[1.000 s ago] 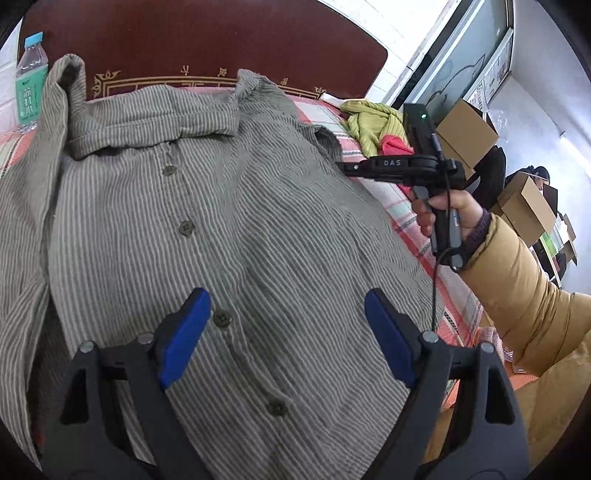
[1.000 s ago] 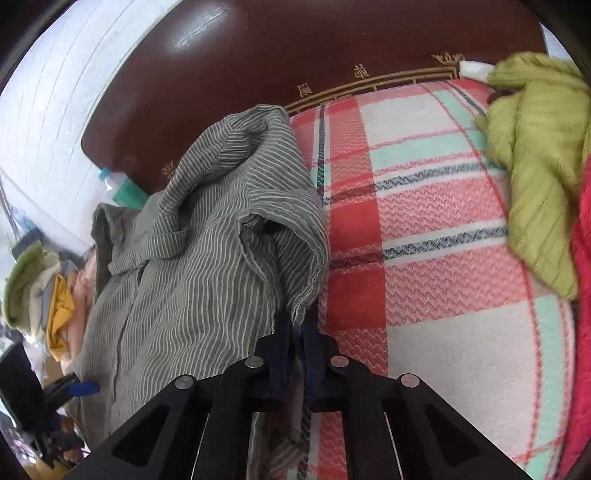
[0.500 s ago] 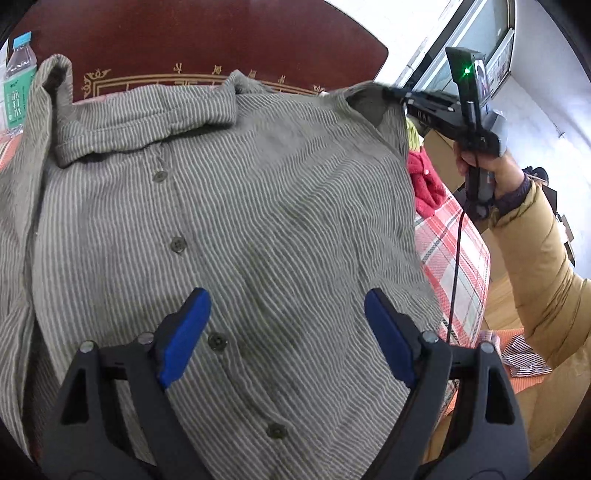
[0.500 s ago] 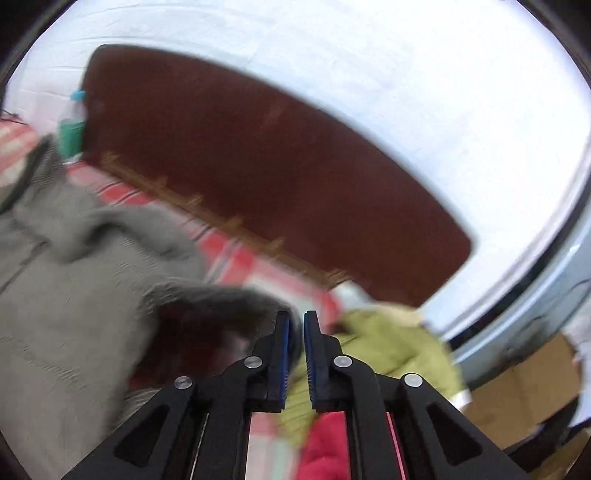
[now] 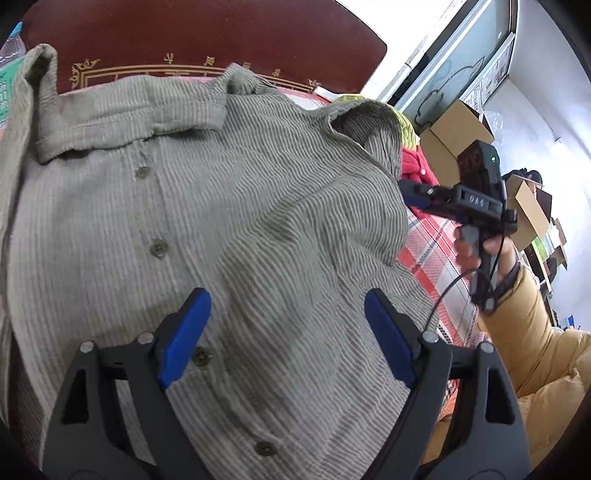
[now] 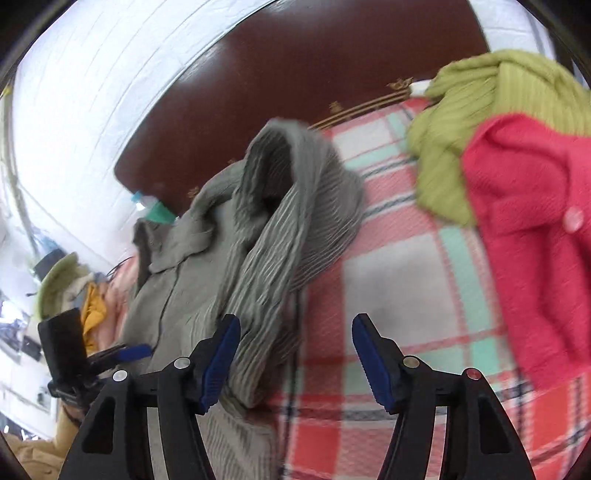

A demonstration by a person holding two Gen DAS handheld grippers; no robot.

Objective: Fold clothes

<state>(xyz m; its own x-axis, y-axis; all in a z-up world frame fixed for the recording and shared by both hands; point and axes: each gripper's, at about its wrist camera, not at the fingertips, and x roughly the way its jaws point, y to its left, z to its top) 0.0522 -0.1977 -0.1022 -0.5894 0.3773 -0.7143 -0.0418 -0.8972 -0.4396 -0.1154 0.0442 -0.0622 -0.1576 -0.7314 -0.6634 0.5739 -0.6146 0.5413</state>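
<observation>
A grey striped button-up shirt (image 5: 221, 221) lies front up on a plaid bed blanket (image 6: 406, 280). Its collar is toward the headboard. My left gripper (image 5: 284, 339) is open and hovers over the shirt's lower front, holding nothing. My right gripper (image 6: 295, 354) is open and empty beside the shirt's right sleeve (image 6: 280, 236), which lies bunched and folded in over the shirt's edge. The right gripper also shows in the left wrist view (image 5: 413, 194), just off the shirt's right side.
A green knit garment (image 6: 491, 92) and a red cardigan (image 6: 528, 221) lie on the blanket to the right. A dark wooden headboard (image 5: 207, 33) stands behind. A water bottle (image 6: 157, 212) is by the collar. Cardboard boxes (image 5: 454, 133) stand off the bed.
My right gripper had the sleeve pinched and lifted; it has let go, opened, and the sleeve has dropped onto the shirt's side. My left gripper has stayed open over the shirt.
</observation>
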